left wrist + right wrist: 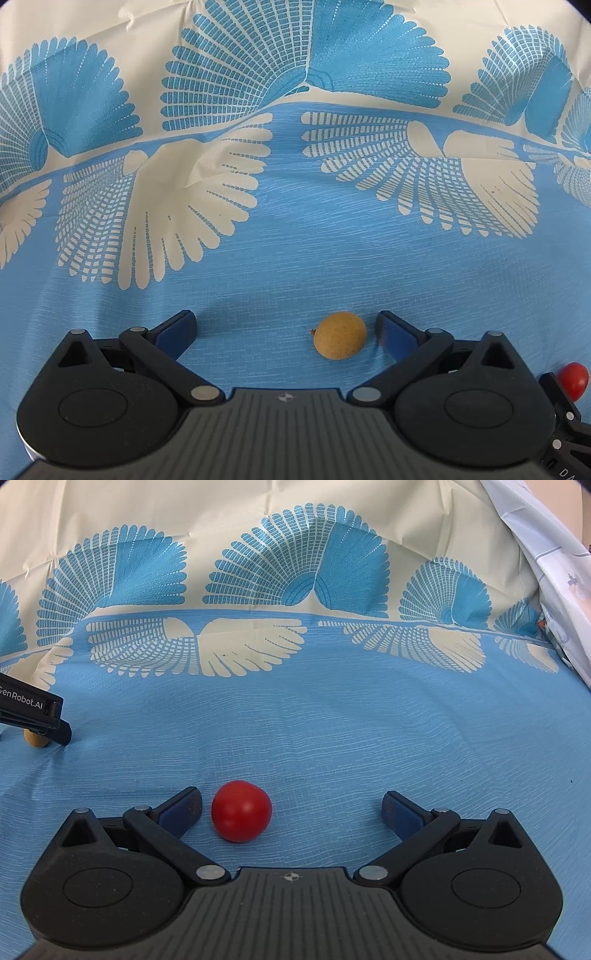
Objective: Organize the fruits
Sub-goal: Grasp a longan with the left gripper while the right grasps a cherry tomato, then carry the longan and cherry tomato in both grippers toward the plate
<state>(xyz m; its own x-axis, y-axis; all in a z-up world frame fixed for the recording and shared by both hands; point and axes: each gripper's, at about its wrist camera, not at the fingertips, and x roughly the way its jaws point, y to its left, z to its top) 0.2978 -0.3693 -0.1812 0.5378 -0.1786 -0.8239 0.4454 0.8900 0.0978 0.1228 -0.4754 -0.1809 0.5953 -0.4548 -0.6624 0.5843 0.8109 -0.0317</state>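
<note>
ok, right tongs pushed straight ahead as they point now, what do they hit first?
The red fruit. It lies on the blue cloth between the open right tongs, close to the left finger. Beyond it, only cloth; depth is unclear.

Blue tablecloth (332,720) (cream fan pattern), creased, pale printed fabric (546,554) at right

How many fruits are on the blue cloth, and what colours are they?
Red fruit: 1
Tan-brown fruit: 1
Total: 2 fruits, each lying on the cloth between the open fingers of a gripper: the red one at the right gripper, the brown one at the left gripper.
</note>
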